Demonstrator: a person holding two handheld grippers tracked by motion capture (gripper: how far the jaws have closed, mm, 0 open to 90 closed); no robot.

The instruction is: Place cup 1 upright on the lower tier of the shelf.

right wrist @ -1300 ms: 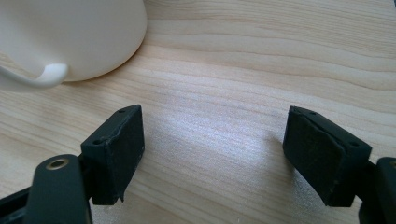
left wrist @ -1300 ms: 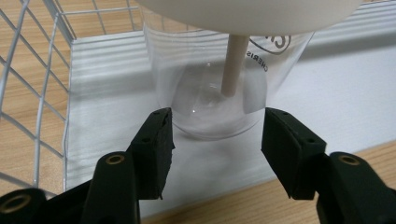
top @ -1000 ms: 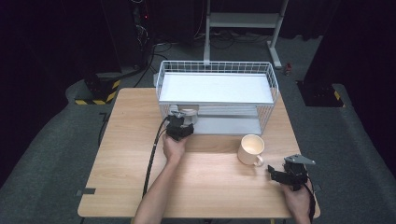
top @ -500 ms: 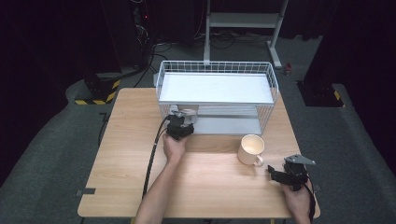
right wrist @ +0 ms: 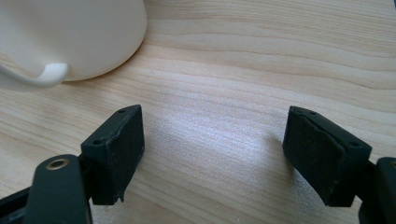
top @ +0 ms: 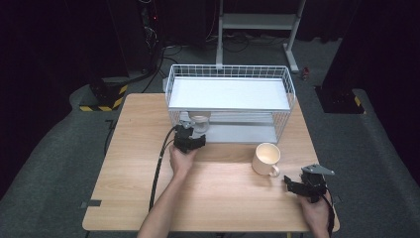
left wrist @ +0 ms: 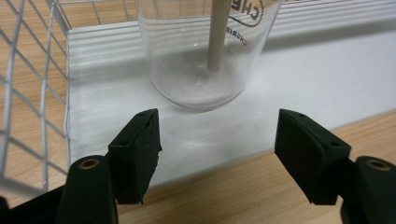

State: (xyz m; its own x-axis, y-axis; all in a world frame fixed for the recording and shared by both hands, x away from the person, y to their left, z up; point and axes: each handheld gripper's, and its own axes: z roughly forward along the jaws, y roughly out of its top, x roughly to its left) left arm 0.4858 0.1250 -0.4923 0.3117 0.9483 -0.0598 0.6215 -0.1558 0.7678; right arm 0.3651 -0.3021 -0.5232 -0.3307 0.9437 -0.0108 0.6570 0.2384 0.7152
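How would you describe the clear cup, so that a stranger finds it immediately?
Find the white wire basket at the table's far edge. On its lower shelf, at the left end, stands the clear cup, just ahead of the left gripper. Unlike the cream mug, it is transparent with a stick inside.

Only readable lettering I can spot is on the clear plastic cup [left wrist: 205, 51] standing on the white lower shelf [left wrist: 289, 88] of the wire rack. In the left gripper view there's dark print near the top of the cup: "CHE" inside a curved outline, cut off by the frame, and a smaller line under it starting "CHEERI". Nothing else carries any text I can make out.
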